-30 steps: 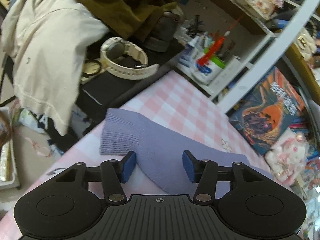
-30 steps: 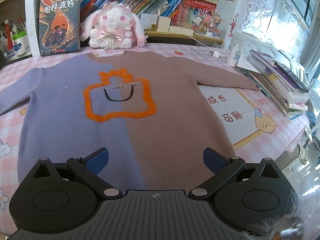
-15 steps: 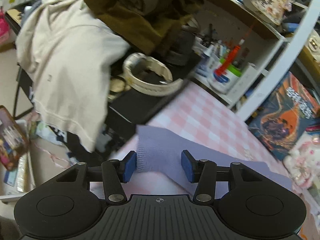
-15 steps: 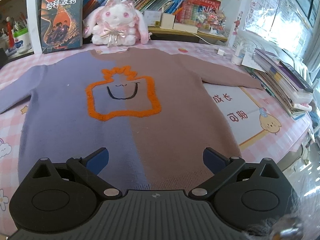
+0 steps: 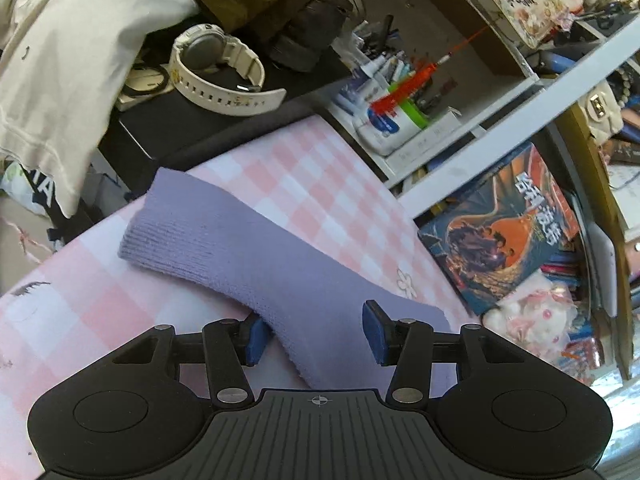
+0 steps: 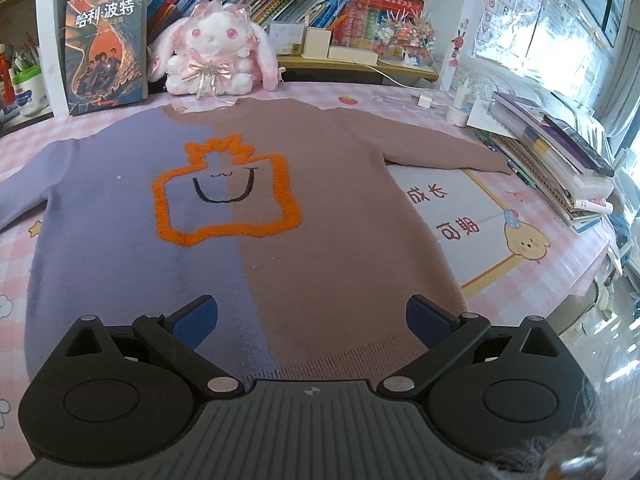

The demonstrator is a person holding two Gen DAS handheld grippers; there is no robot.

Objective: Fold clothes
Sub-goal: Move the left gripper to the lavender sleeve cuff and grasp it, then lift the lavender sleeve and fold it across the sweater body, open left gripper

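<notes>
1. The right gripper (image 6: pixel 311 322) hangs over the bottom hem of the sweater (image 6: pixel 248 216), its blue pads spread wide with nothing between them.
2. The sweater lies flat and face up on the pink checked table cover (image 6: pixel 532 292), spread across most of it. It is split down the middle: lilac on one half, dusty brown on the other, with a ribbed hem nearest the right gripper.
3. On the chest is a fuzzy orange outline with a spiky top (image 6: pixel 226 194), and inside it a black smile.
4. The body runs lengthwise from the hem near the right gripper to the neckline at the far side, which points at the plush rabbit (image 6: pixel 212 54) and the upright book (image 6: pixel 106 46). The brown sleeve (image 6: pixel 444 152) stretches sideways to a stack of books (image 6: pixel 556 164).
5. In the left wrist view, the left gripper (image 5: pixel 316 334) sits low over the lilac sleeve (image 5: pixel 240 256), its pads set moderately apart on either side of the cloth, not pinching it.
6. That sleeve lies flat, its long axis slanting away from the left gripper, the ribbed cuff (image 5: pixel 160 220) pointing to the table's edge.
7. Beyond the edge lie a white wristwatch (image 5: pixel 220 72) and a hanging cream garment (image 5: pixel 72 60).
</notes>
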